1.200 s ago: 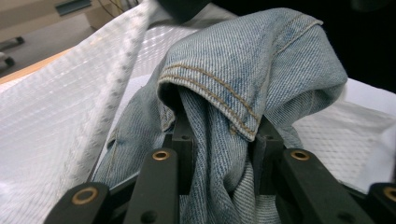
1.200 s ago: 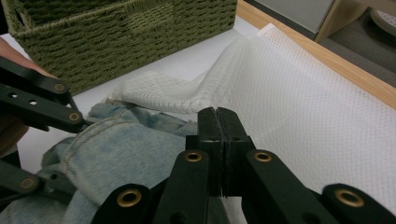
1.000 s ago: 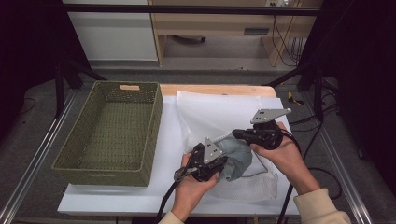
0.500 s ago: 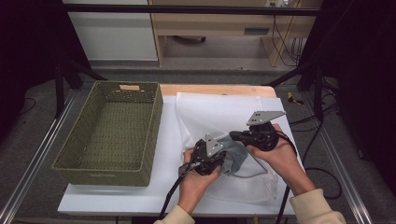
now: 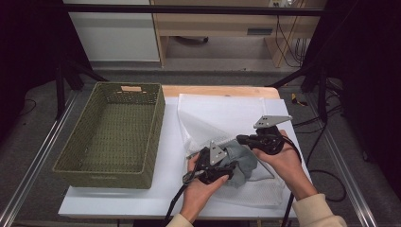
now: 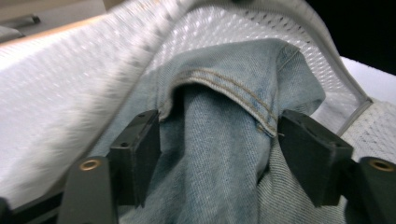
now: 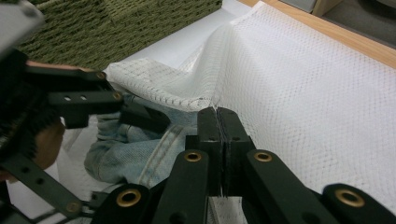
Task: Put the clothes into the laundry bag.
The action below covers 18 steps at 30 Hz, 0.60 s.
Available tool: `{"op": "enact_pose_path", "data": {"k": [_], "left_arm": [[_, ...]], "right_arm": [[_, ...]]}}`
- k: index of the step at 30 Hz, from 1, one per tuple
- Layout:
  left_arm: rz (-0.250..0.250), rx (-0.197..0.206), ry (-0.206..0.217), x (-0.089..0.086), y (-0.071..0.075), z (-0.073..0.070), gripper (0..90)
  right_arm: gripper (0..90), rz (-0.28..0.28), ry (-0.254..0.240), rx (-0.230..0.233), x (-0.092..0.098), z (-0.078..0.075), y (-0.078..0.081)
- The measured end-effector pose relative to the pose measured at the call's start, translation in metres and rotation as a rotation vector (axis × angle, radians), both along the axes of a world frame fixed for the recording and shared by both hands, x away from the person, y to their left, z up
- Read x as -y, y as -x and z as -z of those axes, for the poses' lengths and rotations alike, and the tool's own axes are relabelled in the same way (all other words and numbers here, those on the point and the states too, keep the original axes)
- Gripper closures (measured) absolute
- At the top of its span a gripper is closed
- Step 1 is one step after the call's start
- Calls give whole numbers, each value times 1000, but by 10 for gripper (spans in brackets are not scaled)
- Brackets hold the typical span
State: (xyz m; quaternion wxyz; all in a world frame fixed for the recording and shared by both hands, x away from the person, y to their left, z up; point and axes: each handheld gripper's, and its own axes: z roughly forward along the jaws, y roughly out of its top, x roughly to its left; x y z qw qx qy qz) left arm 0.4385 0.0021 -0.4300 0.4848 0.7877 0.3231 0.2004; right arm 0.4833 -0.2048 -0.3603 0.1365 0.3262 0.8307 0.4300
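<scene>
Denim garment (image 5: 242,163) inside mesh bag (image 5: 213,118)

1. A white worktop (image 5: 118,203) with a strip of bare wood along its far edge stands on a grey floor (image 5: 28,142)
2. Metal rails (image 5: 40,158) run along both sides of the worktop
3. Beyond it a white cabinet (image 5: 113,33) stands beside a light wooden shelf unit (image 5: 222,23)
4. Black cables (image 5: 288,42) hang at the far right by the shelf unit
5. Dark curtains (image 5: 369,71) close off both sides, and black stand legs (image 5: 71,75) splay on the floor
</scene>
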Motion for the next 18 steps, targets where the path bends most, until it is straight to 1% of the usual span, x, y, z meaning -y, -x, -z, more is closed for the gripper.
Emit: {"op": "enact_pose_path", "data": {"k": [3, 4, 5, 7, 9, 11, 13, 15, 17, 18], "left_arm": [[-10, 41, 57, -11, 3, -10, 283], [0, 49, 77, -15, 5, -13, 282], [15, 56, 86, -19, 8, -17, 281], [26, 78, 78, -27, 16, -20, 278], [33, 77, 76, -35, 22, -21, 272], [29, 76, 71, -43, 29, -20, 265], [35, 81, 74, -51, 37, -19, 264], [29, 95, 71, -56, 43, -18, 264], [41, 99, 51, -60, 46, -20, 262], [40, 104, 44, -63, 48, -22, 255]], "right_arm": [[895, 4, -12, 3, -1, 1, 1], [896, 2, -15, 3, -1, 2, 2], [895, 2, -14, 4, -1, 2, 3], [895, -8, -10, 7, -3, 3, 5], [892, -8, -13, -2, -5, 3, 7], [888, -10, -15, -13, -7, 5, 9], [886, -14, -11, -18, -10, 6, 13], [885, -29, -20, -23, -13, 8, 17], [886, -41, -18, -21, -17, 9, 21], [888, -48, -20, -16, -18, 9, 23]]}}
